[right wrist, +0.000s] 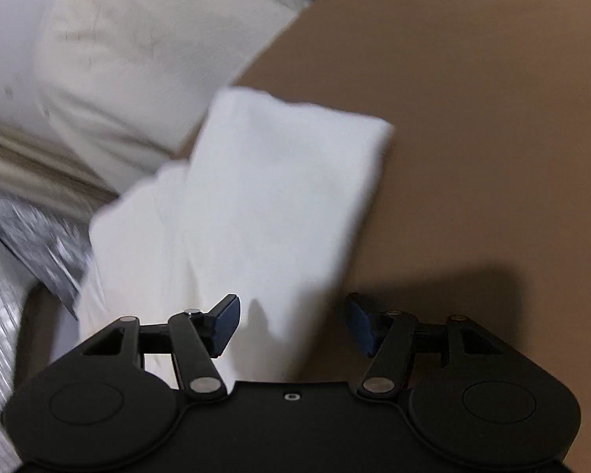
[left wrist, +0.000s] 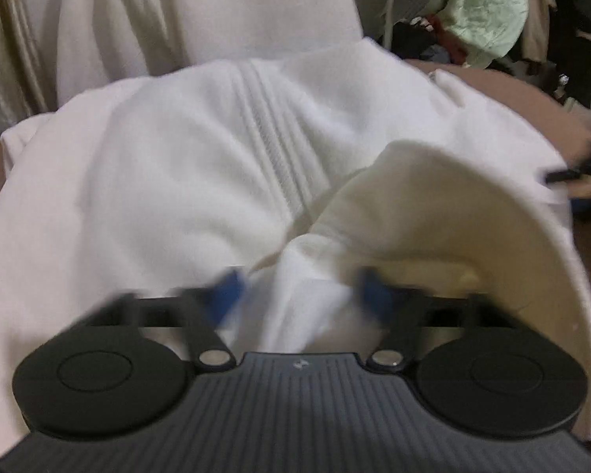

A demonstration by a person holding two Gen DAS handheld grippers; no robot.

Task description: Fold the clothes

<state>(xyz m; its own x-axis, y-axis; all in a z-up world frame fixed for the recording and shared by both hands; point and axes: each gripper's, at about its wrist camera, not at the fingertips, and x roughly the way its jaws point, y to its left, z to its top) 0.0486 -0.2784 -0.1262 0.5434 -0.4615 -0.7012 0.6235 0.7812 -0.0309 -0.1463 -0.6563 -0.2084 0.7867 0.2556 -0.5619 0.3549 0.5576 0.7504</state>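
Jaws on the left gripper (left wrist: 300,289) stand apart in the left wrist view, with a raised bunch of the white garment (left wrist: 169,165) filling the gap between them. Blur hides whether the blue pads (left wrist: 226,289) press on that bunch, so I cannot tell if it is gripped. The bunch sits at the near hem, probably the spot to lift for a fold away from the camera. To its right a flap (left wrist: 433,213) curls up and shows its cream inner side.

The right gripper (right wrist: 293,323) is plainly open. A narrow white strip (right wrist: 279,197) of the garment, likely a sleeve, runs between its fingers. The left pad lies over the strip, and the right pad hangs over bare table (right wrist: 472,118), apart from the cloth.

The garment lies spread on the brown table, its ribbed middle band (left wrist: 268,126) running away from the left gripper. The strip's far end stops well short of the table's edge, and the surface to its right is bare, which leaves room to lay a fold there. On the strip's left a cream cushion (right wrist: 118,79) sits close. Behind the garment, a curtain (left wrist: 4,39) and a green jacket (left wrist: 484,12) stand well back.
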